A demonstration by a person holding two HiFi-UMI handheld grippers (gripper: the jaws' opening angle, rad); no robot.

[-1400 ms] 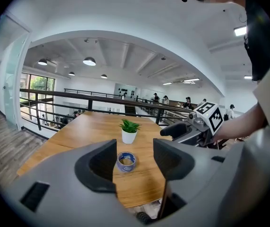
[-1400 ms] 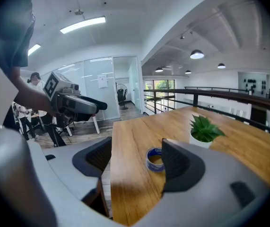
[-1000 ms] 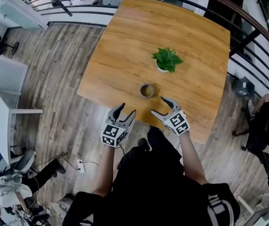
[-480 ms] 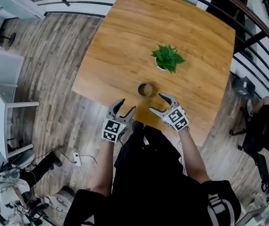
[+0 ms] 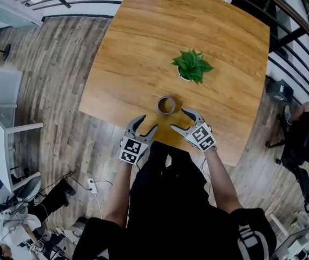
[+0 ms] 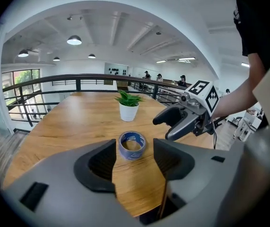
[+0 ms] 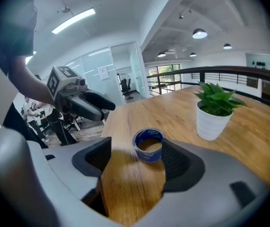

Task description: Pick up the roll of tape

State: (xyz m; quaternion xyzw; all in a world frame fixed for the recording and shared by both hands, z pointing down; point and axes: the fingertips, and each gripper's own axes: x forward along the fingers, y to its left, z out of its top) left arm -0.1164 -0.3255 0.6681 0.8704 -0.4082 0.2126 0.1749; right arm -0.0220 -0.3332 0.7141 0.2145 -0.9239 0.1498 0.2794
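A roll of tape [image 5: 168, 105] with a blue printed inner core lies flat on the wooden table [image 5: 143, 42], near its front edge. In the left gripper view the tape [image 6: 132, 145] sits just beyond the gap of the jaws. My left gripper [image 5: 142, 125] is open and empty, at the table's edge, below and left of the roll. My right gripper [image 5: 180, 120] is open too, just below and right of the roll. In the right gripper view the tape [image 7: 149, 145] lies ahead of the jaws, nearer the right one. Neither gripper touches it.
A small green plant in a white pot [image 5: 190, 67] stands on the table behind the tape. A black railing [image 5: 284, 42] runs round the table's far and right sides. Wooden floor [image 5: 51, 91] lies to the left, with white desks [image 5: 2, 129] and a seated person [image 5: 300, 140] at the right.
Both grippers have come down and forward toward the tape; the right one is now close beside the roll. Jaws stay as wide as before.
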